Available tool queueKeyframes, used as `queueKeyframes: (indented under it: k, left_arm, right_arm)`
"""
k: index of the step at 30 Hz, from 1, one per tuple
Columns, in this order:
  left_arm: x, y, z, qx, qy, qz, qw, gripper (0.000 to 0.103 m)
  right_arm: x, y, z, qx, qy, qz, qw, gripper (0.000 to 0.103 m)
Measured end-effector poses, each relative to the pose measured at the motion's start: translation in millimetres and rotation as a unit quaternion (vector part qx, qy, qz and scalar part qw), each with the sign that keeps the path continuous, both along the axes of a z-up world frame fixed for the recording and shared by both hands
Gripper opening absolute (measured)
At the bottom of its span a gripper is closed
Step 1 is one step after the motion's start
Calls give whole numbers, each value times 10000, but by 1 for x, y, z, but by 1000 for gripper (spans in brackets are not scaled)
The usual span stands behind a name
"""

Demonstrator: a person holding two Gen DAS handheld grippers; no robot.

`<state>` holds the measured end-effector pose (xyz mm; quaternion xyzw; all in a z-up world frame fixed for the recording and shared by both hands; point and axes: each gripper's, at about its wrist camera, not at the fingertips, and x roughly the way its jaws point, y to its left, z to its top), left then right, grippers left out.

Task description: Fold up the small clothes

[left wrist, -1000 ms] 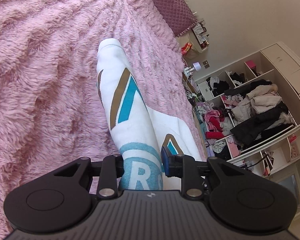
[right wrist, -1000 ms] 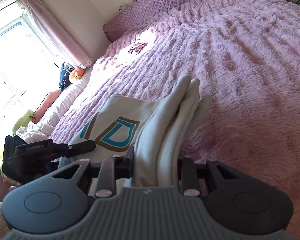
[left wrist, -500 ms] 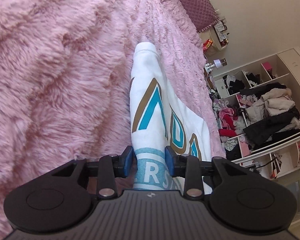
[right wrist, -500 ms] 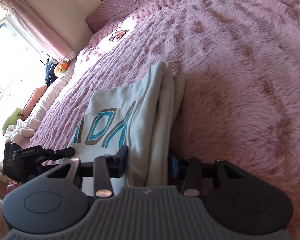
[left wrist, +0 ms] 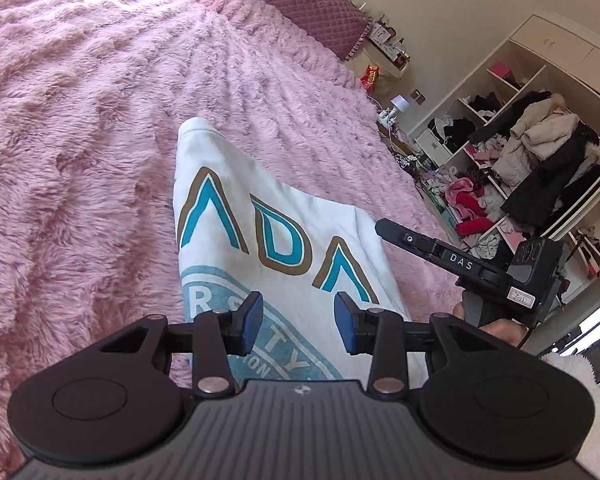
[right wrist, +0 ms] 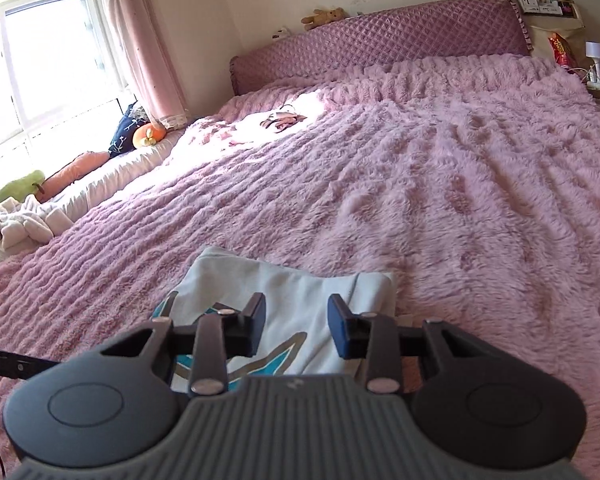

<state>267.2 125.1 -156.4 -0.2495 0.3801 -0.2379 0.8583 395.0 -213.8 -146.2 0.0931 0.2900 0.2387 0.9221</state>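
Observation:
A white garment with teal and gold lettering (left wrist: 268,240) lies folded flat on the pink furry bedspread (left wrist: 80,140). My left gripper (left wrist: 298,320) is open and empty just above its near edge. The right gripper also shows in the left wrist view (left wrist: 452,258), at the garment's right side. In the right wrist view the garment (right wrist: 296,292) lies in front of my right gripper (right wrist: 296,326), which is open and empty above it. One finger of the left gripper (right wrist: 16,364) shows at the left edge there.
A quilted purple headboard (right wrist: 380,52) stands at the far end of the bed. Pillows and soft toys (right wrist: 140,136) lie by the window on the left. Open shelves stuffed with clothes (left wrist: 540,168) stand to the right. A bedside table (left wrist: 384,68) holds small items.
Both grippers have opened and let go of the garment, which now lies flat on the bedspread. Both have drawn back and tilted up.

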Motion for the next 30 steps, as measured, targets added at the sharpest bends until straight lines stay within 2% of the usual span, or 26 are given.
queueKeyframes:
  k: [3, 5, 6, 7, 10, 12, 15, 19, 22, 26, 28, 30]
  left_arm:
    - [5, -7, -19, 104, 158, 93, 9998, 44]
    - [6, -6, -30, 74, 231, 118, 9996, 42]
    - [7, -5, -35, 58, 258, 135, 9996, 41]
    - [6, -4, -38, 56, 238, 124, 9996, 41]
    - [1, -1, -35, -25, 229, 251, 9994, 37]
    - [-8, -1, -22, -34, 123, 301, 9995, 38]
    - [-31, -5, 1, -19, -173, 231, 9996, 38]
    - [-63, -17, 14, 110, -268, 80, 9995, 41]
    - [-79, -28, 8, 375, -185, 71, 9991, 41]
    - [-84, -35, -14, 668, 99, 124, 9976, 44]
    - [-83, -33, -29, 583, 199, 178, 9979, 43]
    - [-80, -32, -37, 566, 217, 200, 9980, 42]
  right_arm:
    - [17, 6, -18, -155, 233, -84, 9996, 30]
    - [27, 3, -34, -168, 450, -204, 9986, 23]
    - [30, 1, -40, -157, 519, -240, 9982, 15]
    - [34, -2, -47, -152, 599, -306, 9976, 12]
    - [35, -10, -50, 92, 726, -409, 9965, 10]
    - [24, -13, -39, 220, 644, -440, 9967, 14]
    - [-11, -17, -9, 473, 338, -131, 9982, 14]
    - [-75, -9, 18, 194, -9, 417, 9989, 16]
    - [-106, -2, 13, -134, 46, 615, 9980, 16]
    - [-131, 2, -10, -667, 208, 373, 9969, 16]
    - [-131, -1, -23, -826, 378, 229, 9956, 16]
    - [-130, -8, -34, -771, 531, 91, 9956, 15]
